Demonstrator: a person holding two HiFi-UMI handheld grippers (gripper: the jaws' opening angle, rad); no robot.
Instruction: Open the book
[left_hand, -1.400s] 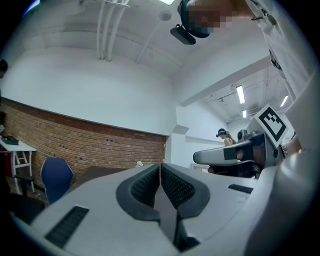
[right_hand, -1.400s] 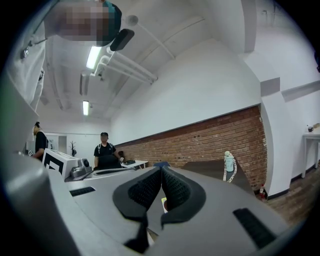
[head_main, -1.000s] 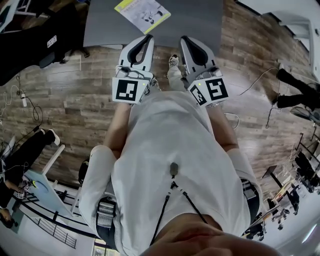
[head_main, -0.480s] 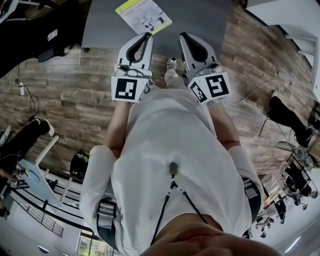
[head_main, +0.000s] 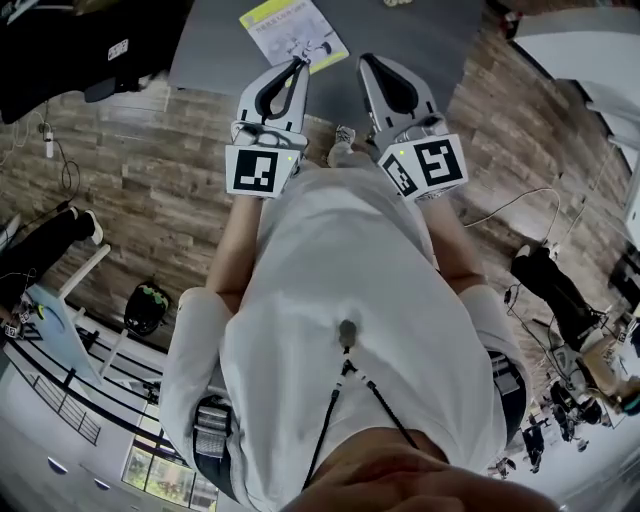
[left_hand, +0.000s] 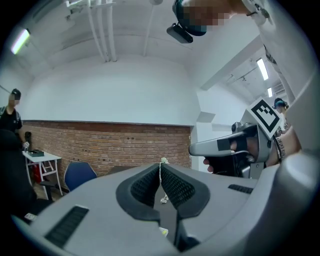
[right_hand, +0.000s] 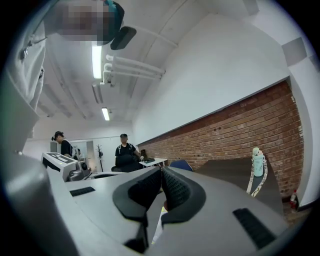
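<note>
1. A floor (head_main: 130, 190) of brown and grey wood-grain planks runs under the person. In the gripper views a red-brick wall (left_hand: 100, 147) stands on the far side below smooth white plaster.
2. A dark grey table (head_main: 410, 35) with a flat matte top fills the far edge of the head view.
3. The book (head_main: 293, 33) lies closed and flat on the left part of that table, turned at a slant. Its cover is white with a yellow-green band along one side and a small picture; the print on it is too small to read.
4. The left gripper (head_main: 298, 63) has a smooth pale grey shell and black ribbed pads. Its two fingers meet at the tips with nothing between them. It points far, toward the table, and its tips show just at the book's near edge; whether they touch it cannot be told.
5. The right gripper (head_main: 365, 60) has the same build, and its fingers are also closed together and empty. It points at the bare table to the right of the book, apart from it.
6. Each gripper carries a white cube with black square marker patterns: left cube (head_main: 255, 171), right cube (head_main: 425, 164). They bear no letters.
7. A pale teal bottle (right_hand: 257, 164) with a patterned strap stands upright on the dark table top before the brick wall.
8. A black object (head_main: 90, 50) at the far left carries a small white label, unreadable.
</note>
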